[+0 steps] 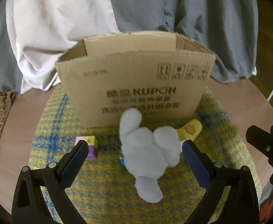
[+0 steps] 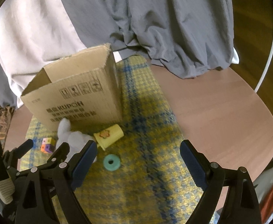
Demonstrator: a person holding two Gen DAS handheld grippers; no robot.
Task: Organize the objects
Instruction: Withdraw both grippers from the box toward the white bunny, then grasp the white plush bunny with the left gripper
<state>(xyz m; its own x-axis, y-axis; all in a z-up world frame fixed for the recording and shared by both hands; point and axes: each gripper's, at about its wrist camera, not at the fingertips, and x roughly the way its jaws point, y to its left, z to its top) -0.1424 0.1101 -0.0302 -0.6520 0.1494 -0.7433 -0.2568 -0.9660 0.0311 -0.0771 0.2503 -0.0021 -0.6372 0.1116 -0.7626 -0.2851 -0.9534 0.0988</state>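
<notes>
Fingers wide on both: left gripper (image 1: pixel 134 153) straddles white plush toy (image 1: pixel 147 153) on plaid mat (image 1: pixel 106 186) before cardboard box (image 1: pixel 136 78), untouched. Center on its body, close there. Right gripper (image 2: pixel 137 158) holds nothing.

Both grippers are tilted down steeply and spread wide, nothing clamped in either one. The left black two-finger gripper with blue padded fingertips (image 1: pixel 133 159) has its left pad (image 1: pixel 74 162) out at about 8 o'clock in its own view and the other at 4 o'clock, well apart. The right black gripper with the same blue pads (image 2: pixel 138 160) looks the same, jaws wide with its right pad (image 2: pixel 192 165) at 4 o'clock. In the right view, the left one sits just beside it at 9 o'clock.
</notes>
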